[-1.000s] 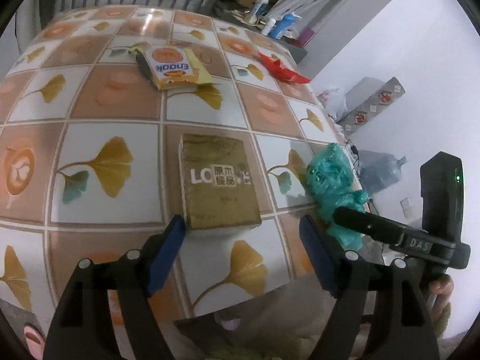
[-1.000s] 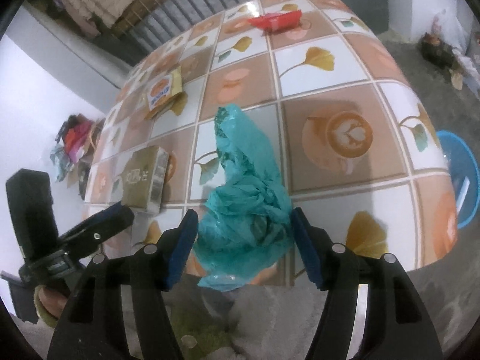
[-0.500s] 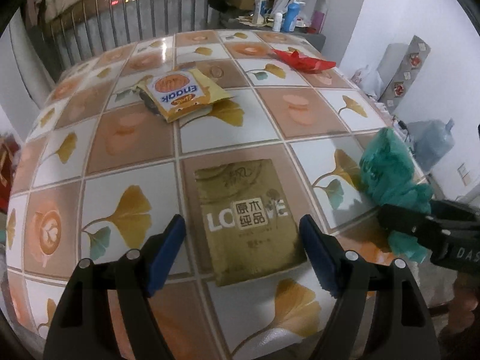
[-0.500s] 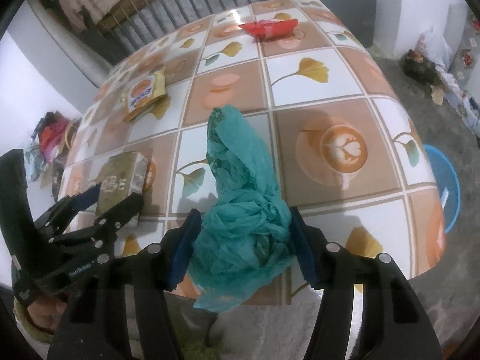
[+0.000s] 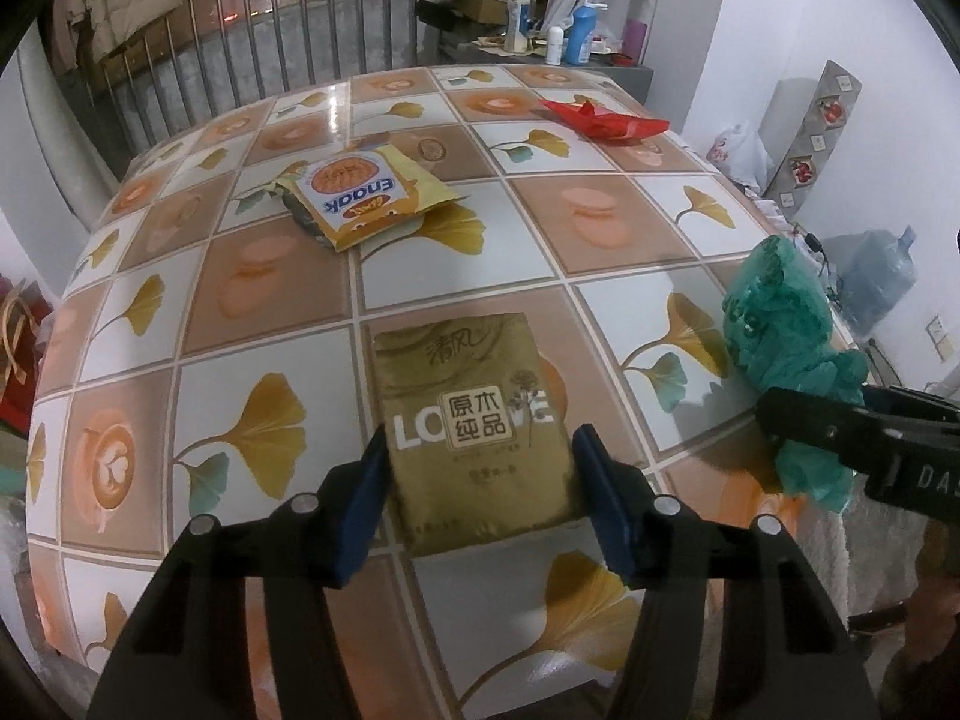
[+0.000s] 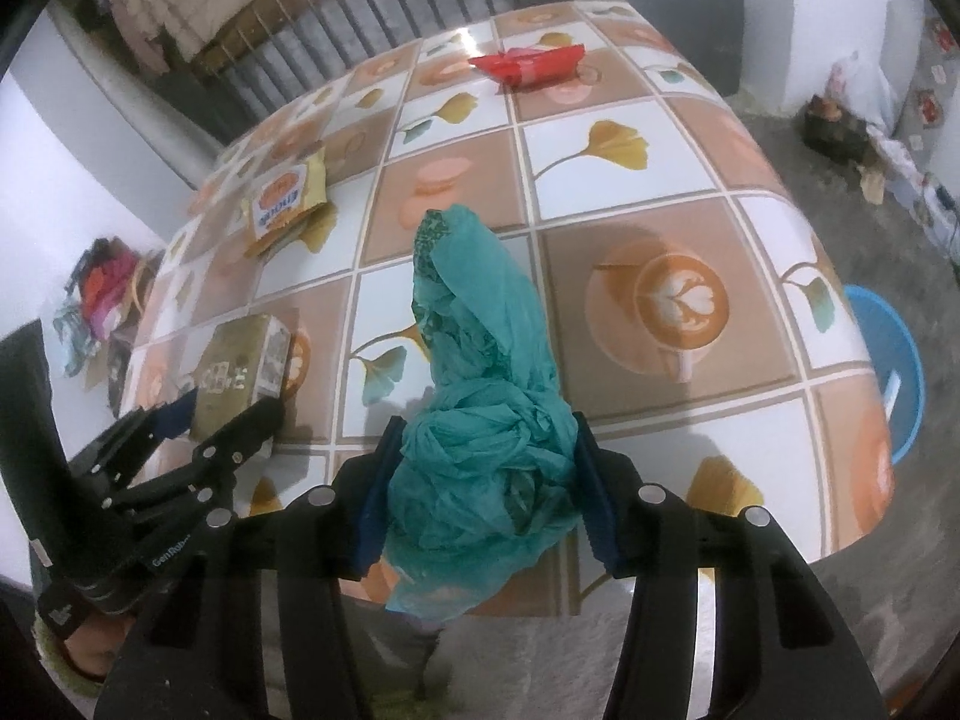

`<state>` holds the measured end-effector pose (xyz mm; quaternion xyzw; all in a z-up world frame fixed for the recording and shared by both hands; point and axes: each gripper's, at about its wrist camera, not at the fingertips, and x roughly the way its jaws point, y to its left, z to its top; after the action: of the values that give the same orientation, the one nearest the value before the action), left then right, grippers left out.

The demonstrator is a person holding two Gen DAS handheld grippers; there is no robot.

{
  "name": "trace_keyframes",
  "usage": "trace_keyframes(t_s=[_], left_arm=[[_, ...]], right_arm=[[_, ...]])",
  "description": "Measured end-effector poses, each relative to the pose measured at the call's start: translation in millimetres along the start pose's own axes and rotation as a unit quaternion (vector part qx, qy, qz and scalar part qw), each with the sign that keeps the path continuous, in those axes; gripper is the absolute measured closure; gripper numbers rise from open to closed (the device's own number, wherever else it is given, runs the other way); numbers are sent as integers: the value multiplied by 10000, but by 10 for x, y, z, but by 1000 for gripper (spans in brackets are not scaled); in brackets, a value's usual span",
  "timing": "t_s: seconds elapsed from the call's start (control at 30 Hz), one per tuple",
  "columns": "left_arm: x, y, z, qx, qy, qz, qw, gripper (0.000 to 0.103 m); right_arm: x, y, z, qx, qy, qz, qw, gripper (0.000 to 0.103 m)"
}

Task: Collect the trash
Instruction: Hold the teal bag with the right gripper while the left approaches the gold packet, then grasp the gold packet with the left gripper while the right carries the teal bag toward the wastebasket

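Observation:
A gold tissue pack (image 5: 474,420) lies on the tiled table (image 5: 240,276) near its front edge; it also shows in the right wrist view (image 6: 240,372). My left gripper (image 5: 480,504) straddles its near end, blue pads against both sides. My right gripper (image 6: 483,498) is shut on a crumpled teal plastic bag (image 6: 480,396), which also shows in the left wrist view (image 5: 786,348), held at the table's front edge. A yellow Enaak snack wrapper (image 5: 360,198) and a red wrapper (image 5: 600,120) lie farther back.
A metal railing (image 5: 240,60) runs behind the table. Bottles (image 5: 576,30) stand on a grey ledge at the back right. A blue basin (image 6: 894,372) sits on the floor to the right. A water jug (image 5: 876,276) stands by the wall.
My left gripper has moved forward over the tissue pack and narrowed around its near end. My right gripper keeps its hold on the teal bag and has shifted slightly.

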<state>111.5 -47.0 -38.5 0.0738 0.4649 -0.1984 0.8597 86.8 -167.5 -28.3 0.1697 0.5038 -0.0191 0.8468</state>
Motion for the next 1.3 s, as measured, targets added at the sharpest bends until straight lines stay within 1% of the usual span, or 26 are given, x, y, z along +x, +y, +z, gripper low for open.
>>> trace_keyframes(t_s=[0.37, 0.73, 1.0, 1.3], left_arm=[[-110, 19, -5, 34, -164, 57, 9998, 45], [-184, 22, -5, 43, -266, 40, 9996, 45], [-254, 18, 13, 88, -395, 70, 9992, 45], [-364, -65, 69, 209, -572, 127, 9981, 45]], right_arm=[[-18, -20, 21, 52, 7, 101, 9999, 54], [-48, 44, 40, 18, -31, 92, 10000, 54], [-99, 94, 59, -29, -111, 104, 9999, 54], [-209, 58, 97, -32, -269, 233, 9994, 54]])
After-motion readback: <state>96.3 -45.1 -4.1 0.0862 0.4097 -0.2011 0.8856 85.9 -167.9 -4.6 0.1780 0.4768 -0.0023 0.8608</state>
